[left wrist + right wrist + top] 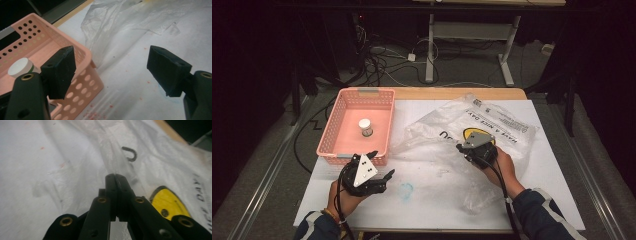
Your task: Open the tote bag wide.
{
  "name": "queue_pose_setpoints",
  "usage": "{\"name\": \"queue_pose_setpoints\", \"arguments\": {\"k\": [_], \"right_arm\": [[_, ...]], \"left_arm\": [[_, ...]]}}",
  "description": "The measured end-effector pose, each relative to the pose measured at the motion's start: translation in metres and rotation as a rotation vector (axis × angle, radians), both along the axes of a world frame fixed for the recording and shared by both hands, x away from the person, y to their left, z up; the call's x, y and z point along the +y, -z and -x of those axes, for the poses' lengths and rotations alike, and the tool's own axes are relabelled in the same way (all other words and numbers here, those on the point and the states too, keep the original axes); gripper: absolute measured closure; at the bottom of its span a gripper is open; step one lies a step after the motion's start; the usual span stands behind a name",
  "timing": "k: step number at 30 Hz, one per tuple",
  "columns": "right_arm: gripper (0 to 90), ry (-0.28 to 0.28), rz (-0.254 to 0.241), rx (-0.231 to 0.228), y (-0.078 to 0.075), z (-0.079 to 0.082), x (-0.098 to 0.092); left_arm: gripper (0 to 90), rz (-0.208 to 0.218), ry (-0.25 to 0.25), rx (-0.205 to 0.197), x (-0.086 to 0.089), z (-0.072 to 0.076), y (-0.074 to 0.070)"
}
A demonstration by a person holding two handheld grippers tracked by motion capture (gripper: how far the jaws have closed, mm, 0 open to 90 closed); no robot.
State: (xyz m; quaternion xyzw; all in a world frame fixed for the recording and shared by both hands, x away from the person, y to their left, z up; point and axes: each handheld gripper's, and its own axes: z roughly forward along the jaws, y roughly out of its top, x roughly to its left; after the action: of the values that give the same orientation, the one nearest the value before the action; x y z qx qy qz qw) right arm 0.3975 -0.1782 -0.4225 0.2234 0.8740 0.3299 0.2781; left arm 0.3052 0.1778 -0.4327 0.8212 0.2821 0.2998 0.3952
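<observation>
Plastic bag (492, 131) pinched in the right gripper's (115, 177) closed jaws.

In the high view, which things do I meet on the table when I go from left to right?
Pink basket → white-capped bottle inside it → left gripper → right gripper → clear plastic bag.
</observation>
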Motion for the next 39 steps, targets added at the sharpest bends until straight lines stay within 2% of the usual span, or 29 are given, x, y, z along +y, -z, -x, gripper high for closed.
{"name": "queue_pose_setpoints", "arguments": {"k": [1, 5, 6, 8, 13, 19, 21, 24, 26, 29, 30, 32, 36, 38, 39], "right_arm": [[90.0, 0.000, 0.000, 0.000, 0.000, 0.000, 0.000], [90.0, 0.034, -0.067, -0.043, -0.013, -0.004, -0.008], [90.0, 0.034, -0.067, -0.043, -0.013, -0.004, -0.008], [90.0, 0.038, -0.102, -0.048, -0.018, -0.004, -0.012], [90.0, 0.043, -0.156, -0.091, -0.028, 0.002, -0.019], [90.0, 0.058, -0.214, -0.175, -0.043, 0.013, -0.022], [90.0, 0.066, -0.215, -0.206, -0.047, 0.015, -0.022], [90.0, 0.063, -0.228, -0.221, -0.052, 0.017, -0.022], [90.0, 0.065, -0.231, -0.225, -0.053, 0.018, -0.022], [90.0, 0.063, -0.243, -0.237, -0.056, 0.018, -0.022], [90.0, 0.064, -0.251, -0.243, -0.057, 0.018, -0.023], [90.0, 0.064, -0.257, -0.255, -0.059, 0.018, -0.021], [90.0, 0.064, -0.269, -0.270, -0.061, 0.019, -0.021], [90.0, 0.058, -0.266, -0.269, -0.062, 0.019, -0.021], [90.0, 0.058, -0.267, -0.267, -0.062, 0.019, -0.021]], "left_arm": [[22.4, 0.005, -0.001, -0.004, 0.001, -0.001, -0.001], [22.3, 0.008, -0.003, -0.012, 0.002, -0.003, -0.003], [22.3, 0.007, -0.004, -0.014, 0.002, -0.003, -0.003], [22.3, 0.010, -0.008, -0.014, 0.003, -0.003, -0.004], [22.2, 0.011, -0.024, -0.029, 0.007, -0.003, -0.009], [22.0, 0.035, -0.052, -0.045, 0.015, -0.006, -0.021], [21.4, 0.048, -0.069, -0.049, 0.020, -0.008, -0.026], [20.8, 0.063, -0.097, -0.063, 0.028, -0.014, -0.038], [20.4, 0.074, -0.110, -0.052, 0.034, -0.022, -0.045], [20.3, 0.064, -0.135, -0.032, 0.041, -0.041, -0.055], [20.3, 0.065, -0.143, -0.011, 0.043, -0.049, -0.057], [20.4, 0.037, -0.165, 0.011, 0.045, -0.067, -0.057], [20.3, -0.024, -0.188, 0.112, 0.046, -0.105, -0.049], [20.3, -0.036, -0.193, 0.170, 0.048, -0.123, -0.043], [20.3, -0.057, -0.208, 0.183, 0.048, -0.131, -0.041]]}}
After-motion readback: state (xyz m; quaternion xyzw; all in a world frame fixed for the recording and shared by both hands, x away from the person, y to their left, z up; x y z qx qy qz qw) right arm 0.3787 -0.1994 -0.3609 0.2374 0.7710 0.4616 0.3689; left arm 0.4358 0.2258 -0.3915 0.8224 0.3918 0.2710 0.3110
